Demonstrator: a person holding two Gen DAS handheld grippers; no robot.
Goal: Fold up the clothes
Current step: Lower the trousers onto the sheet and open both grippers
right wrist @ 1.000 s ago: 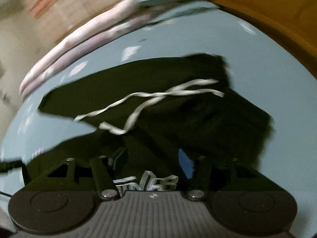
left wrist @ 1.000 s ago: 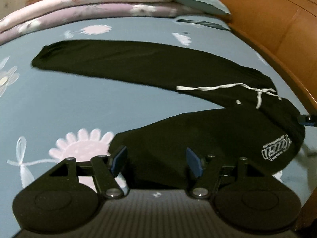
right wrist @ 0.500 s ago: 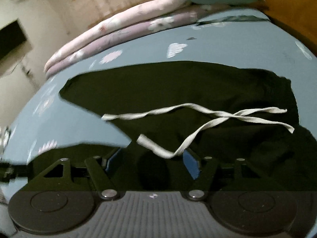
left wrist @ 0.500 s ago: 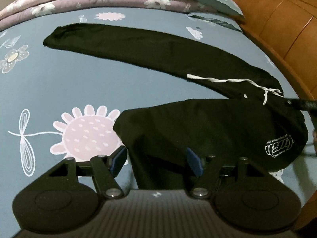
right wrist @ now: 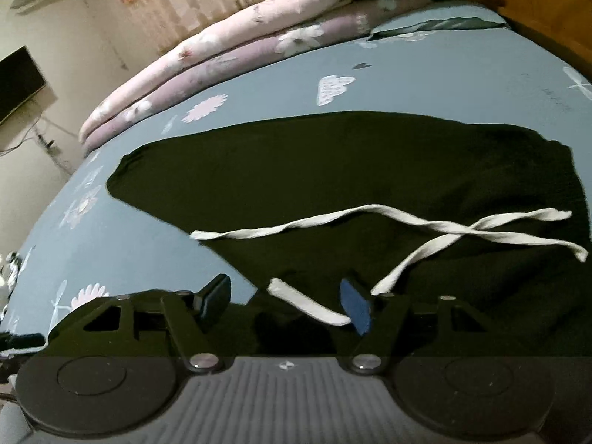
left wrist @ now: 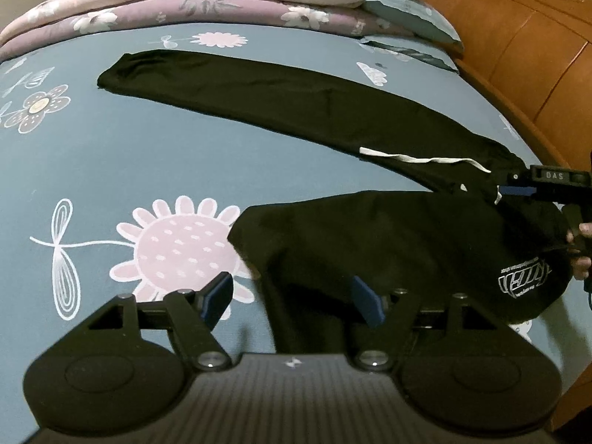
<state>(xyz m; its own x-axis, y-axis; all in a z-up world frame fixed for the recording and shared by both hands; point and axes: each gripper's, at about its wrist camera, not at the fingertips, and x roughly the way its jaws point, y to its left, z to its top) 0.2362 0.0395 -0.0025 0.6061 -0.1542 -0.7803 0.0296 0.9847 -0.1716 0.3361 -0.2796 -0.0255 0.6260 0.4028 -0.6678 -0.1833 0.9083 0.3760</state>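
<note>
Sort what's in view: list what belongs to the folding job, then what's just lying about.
For the job:
black trousers
white drawstring
left gripper
right gripper

Lying about:
folded quilts
pillow
wooden headboard
floral bedsheet

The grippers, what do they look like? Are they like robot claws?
A bit like claws. The left gripper and right gripper are matte black, each with two angled arms on silver pivot screws, round discs either side and a ribbed grey middle. The fingertips carry blue pads. The left view shows white letters, DAS, on the right gripper.
</note>
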